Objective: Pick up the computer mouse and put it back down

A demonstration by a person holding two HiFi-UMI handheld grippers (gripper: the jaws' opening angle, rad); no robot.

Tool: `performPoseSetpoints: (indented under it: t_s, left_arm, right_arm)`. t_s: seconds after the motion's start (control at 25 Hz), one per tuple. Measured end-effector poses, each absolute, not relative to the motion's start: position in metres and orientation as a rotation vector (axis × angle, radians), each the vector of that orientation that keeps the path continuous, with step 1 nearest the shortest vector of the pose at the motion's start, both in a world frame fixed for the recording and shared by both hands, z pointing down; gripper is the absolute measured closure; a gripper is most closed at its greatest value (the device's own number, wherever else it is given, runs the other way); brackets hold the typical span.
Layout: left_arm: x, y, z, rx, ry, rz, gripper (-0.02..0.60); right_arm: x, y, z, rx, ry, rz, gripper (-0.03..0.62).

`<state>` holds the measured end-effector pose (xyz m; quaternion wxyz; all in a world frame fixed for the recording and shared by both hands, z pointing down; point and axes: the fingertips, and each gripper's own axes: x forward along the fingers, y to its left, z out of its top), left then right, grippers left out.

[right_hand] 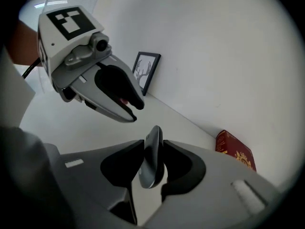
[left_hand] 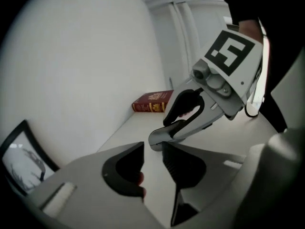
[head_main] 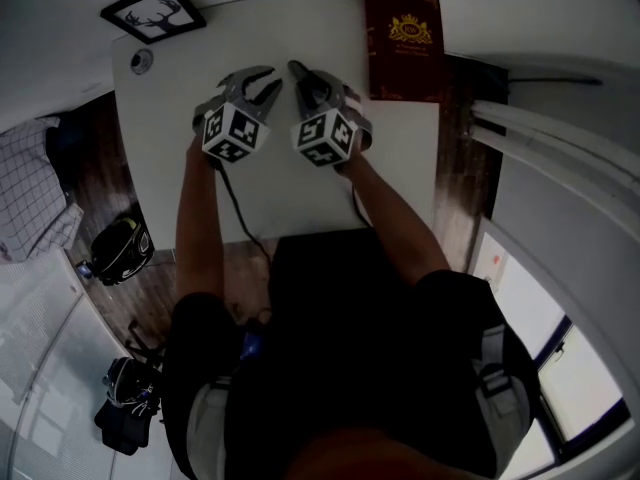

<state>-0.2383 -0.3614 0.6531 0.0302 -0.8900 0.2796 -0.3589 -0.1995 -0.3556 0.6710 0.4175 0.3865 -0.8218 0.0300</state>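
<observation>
A dark grey computer mouse (right_hand: 151, 157) stands on edge between the pads of my right gripper (right_hand: 153, 147), which is shut on it above the white table (head_main: 290, 193). In the head view the right gripper (head_main: 305, 80) sits at the middle of the table, and I cannot make out the mouse there. My left gripper (left_hand: 152, 149) is close beside it on the left, its jaws a narrow gap apart with nothing between them. The left gripper's tips (head_main: 262, 80) point toward the right gripper's tips.
A red book (head_main: 404, 43) lies at the table's far right corner. A black-framed deer picture (head_main: 153, 11) leans at the far left, with a small round object (head_main: 141, 61) near it. A black bag (head_main: 120, 248) lies on the floor at the left.
</observation>
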Motion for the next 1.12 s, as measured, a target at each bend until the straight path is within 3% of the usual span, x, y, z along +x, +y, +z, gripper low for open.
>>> performPoseSetpoints:
  t_s: [0.04, 0.4, 0.84, 1.12]
  left_arm:
    - [-0.234, -0.364, 0.653, -2.716, 0.789, -1.142, 0.439]
    - [-0.208, -0.354, 0.683, -2.33, 0.125, -1.454, 0.327]
    - [-0.2, -0.349, 0.709, -2.259, -0.031, -1.537, 0.345]
    - [-0.192, -0.348, 0.716, -2.233, 0.022, -1.531, 0.448]
  right_arm:
    - [-0.2, -0.355, 0.671, 0.968, -2.065, 0.066, 0.456]
    - [-0.211, -0.346, 0.673, 0.802, -2.087, -0.207, 0.459]
    - [-0.217, -0.333, 0.671, 0.6, -2.128, -0.441, 0.467]
    - [-0.216, -0.328, 0.67, 0.595, -2.15, -0.439, 0.485]
